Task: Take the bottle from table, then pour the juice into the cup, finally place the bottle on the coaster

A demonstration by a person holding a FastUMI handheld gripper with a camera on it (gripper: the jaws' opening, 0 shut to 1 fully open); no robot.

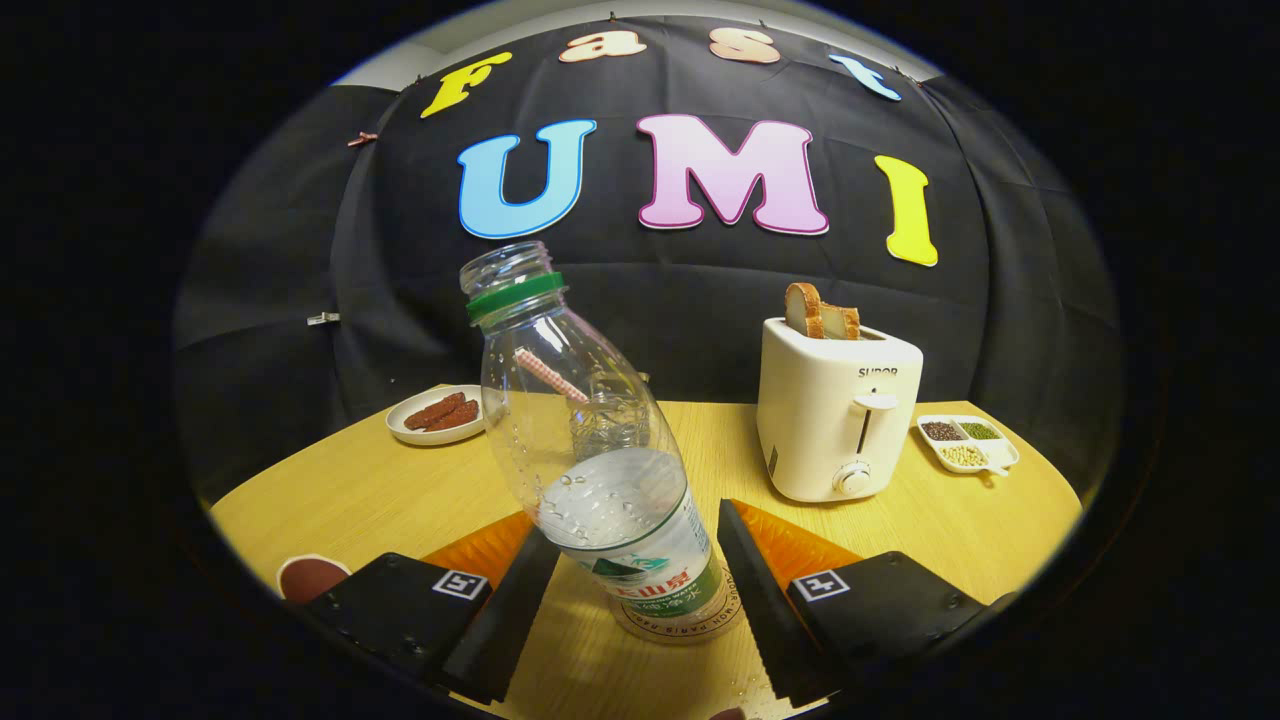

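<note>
Bottle count: one clear plastic bottle [590, 440] is standing between the fingers, uncapped, with a green neck ring. It is tilting to the left, its base resting on the table [380, 490]. Clear liquid is filling roughly its lower third.

Gripper: one gripper [640, 570] is sitting at the near edge of the table. Its two black fingers [510, 610] are spread apart, flanking the bottle's lower body. The left finger is lying just beside the bottle wall; the right finger is standing clear with a visible gap. Contact on the left cannot be confirmed. Fingers are released, not grasping.

Cup count: one clear cup [610, 420] is showing through the bottle, beyond it, with a pink-checked straw [550, 375] leaning in it.

Coaster count: one dark red round coaster [308, 578] is lying at the near left, just left of the left finger.

Toaster count: one white toaster [835, 410] is standing far right, holding two bread slices [820, 312] upright in its slots.

Dish count: one round white plate [437, 413] with dark red pieces is lying far left. One white divided tray [968, 443] with three compartments of grains is lying right of the toaster.

Open room: bare wood is lying between bottle and toaster, and between plate and coaster. The table edge is curving close behind the coaster.
</note>
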